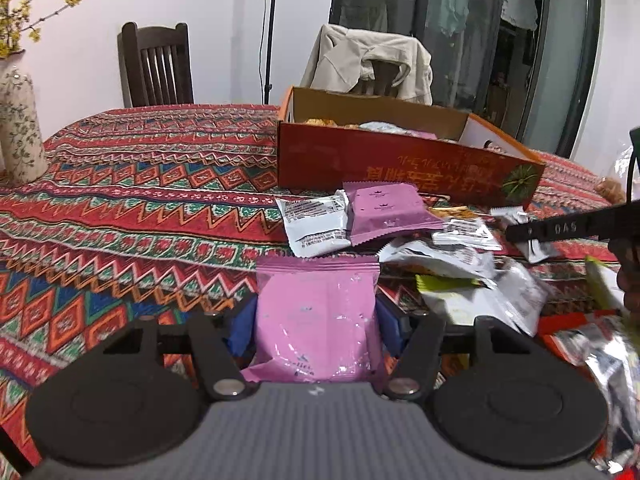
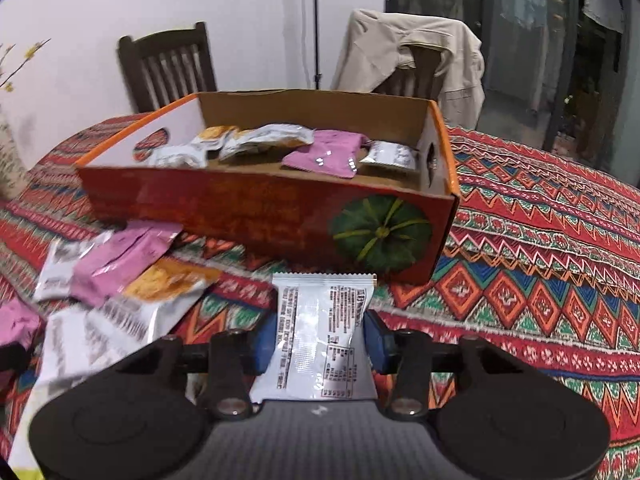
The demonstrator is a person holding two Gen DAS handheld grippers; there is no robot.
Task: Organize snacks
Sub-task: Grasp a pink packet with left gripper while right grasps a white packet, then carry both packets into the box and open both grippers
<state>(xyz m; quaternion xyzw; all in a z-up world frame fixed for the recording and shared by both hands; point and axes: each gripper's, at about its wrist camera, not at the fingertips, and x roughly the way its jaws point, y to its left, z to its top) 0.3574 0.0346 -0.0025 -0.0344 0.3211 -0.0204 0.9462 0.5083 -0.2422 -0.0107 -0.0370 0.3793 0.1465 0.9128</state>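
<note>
We find the counter (image 1: 140,184), under a patterned cloth, filling the lower half of both views. The cardboard box (image 2: 256,204) sits centre frame in the right wrist view, already holding several packets. Loose packets (image 1: 460,256) lie heaped just before it, at right of centre in the left wrist view. The left claw (image 1: 316,320) grips a pink packet (image 1: 316,312) by its sides, low centre. The right claw (image 2: 320,336) is closed on a white packet (image 2: 320,332), low centre, near the box's front wall. We judge both packets light, soft, crinkly and slippery, the contents perhaps breakable; hold across the pillowed middle, gently.
</note>
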